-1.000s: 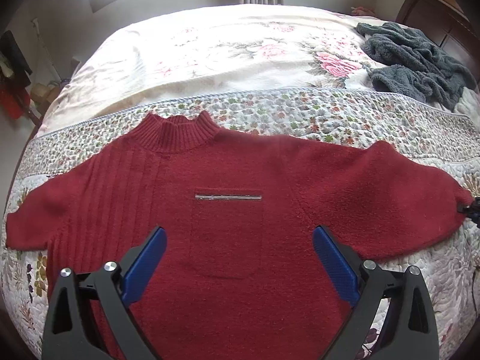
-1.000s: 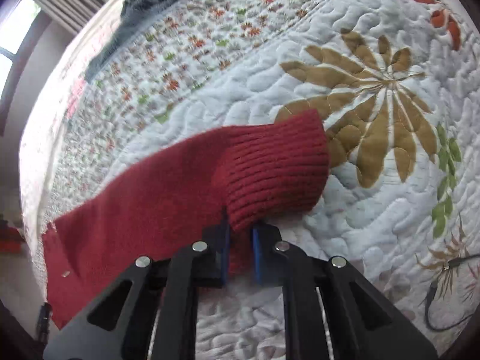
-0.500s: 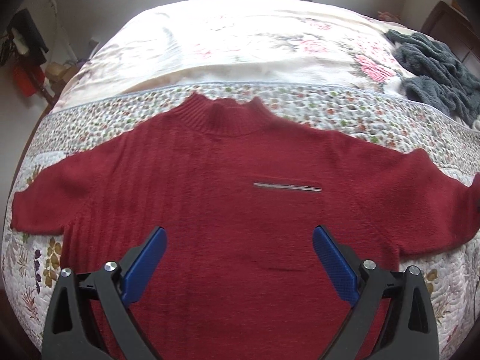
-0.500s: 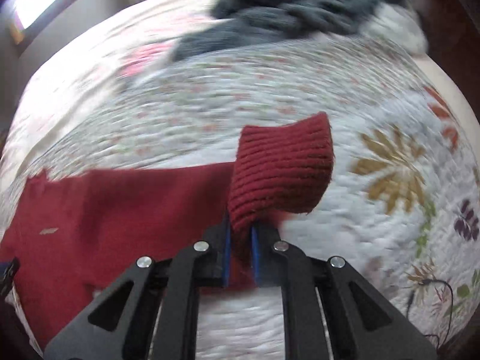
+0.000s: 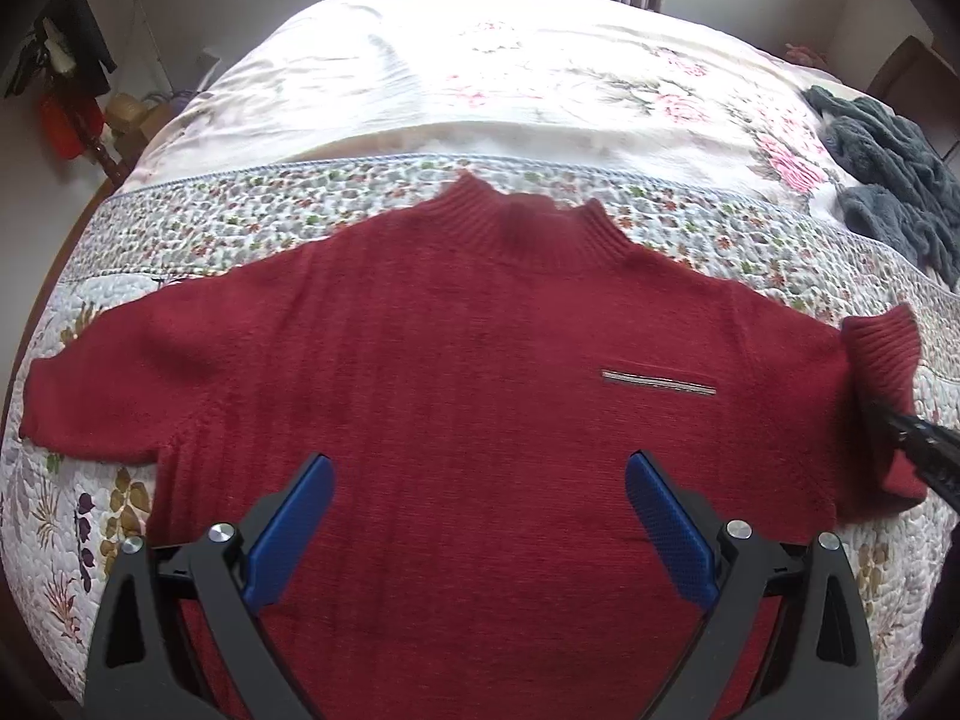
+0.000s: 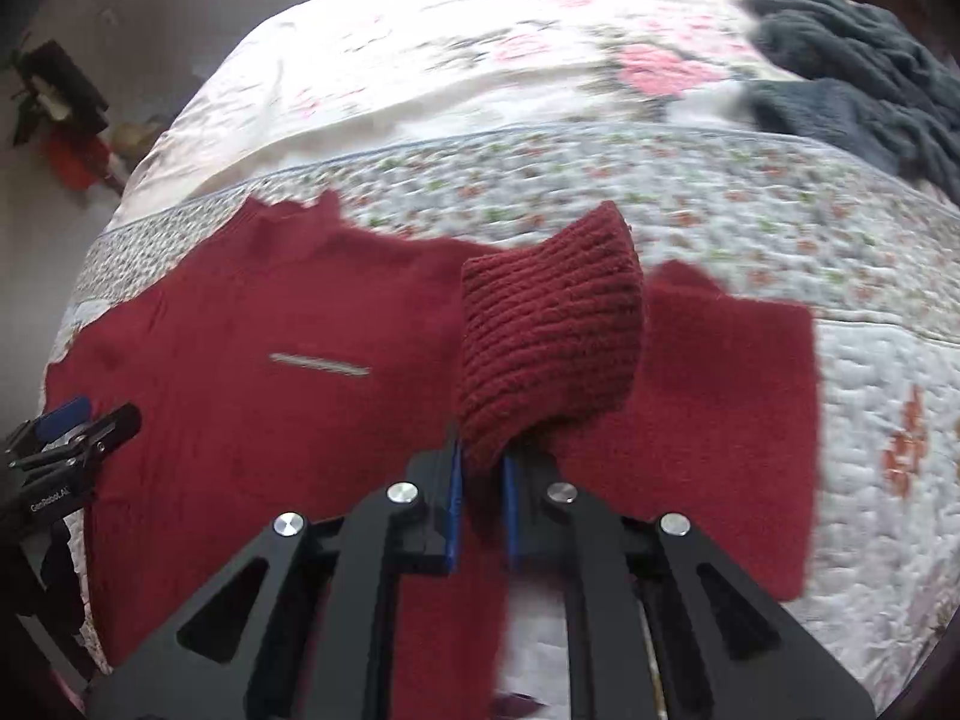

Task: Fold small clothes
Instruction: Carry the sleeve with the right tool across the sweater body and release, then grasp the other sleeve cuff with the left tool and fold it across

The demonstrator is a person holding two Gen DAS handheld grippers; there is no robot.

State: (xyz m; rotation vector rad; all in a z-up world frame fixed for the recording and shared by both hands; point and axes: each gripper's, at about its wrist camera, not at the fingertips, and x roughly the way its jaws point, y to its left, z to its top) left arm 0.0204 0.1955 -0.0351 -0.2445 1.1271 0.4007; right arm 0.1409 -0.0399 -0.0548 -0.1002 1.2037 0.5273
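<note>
We judge the red sweater (image 5: 468,396), spread flat on the bed (image 5: 480,78), soft, limp and light, best taken by its thick ribbed cuff (image 6: 549,336), where our right gripper (image 6: 480,468) fingers are clamped; our left gripper (image 5: 477,516) fingers hover wide apart over the body

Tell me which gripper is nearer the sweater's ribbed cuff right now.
Right. The right gripper is clamped on the ribbed cuff, holding it lifted over the red sweater. The left gripper hangs open over the sweater's lower body, well away from that cuff.
</note>
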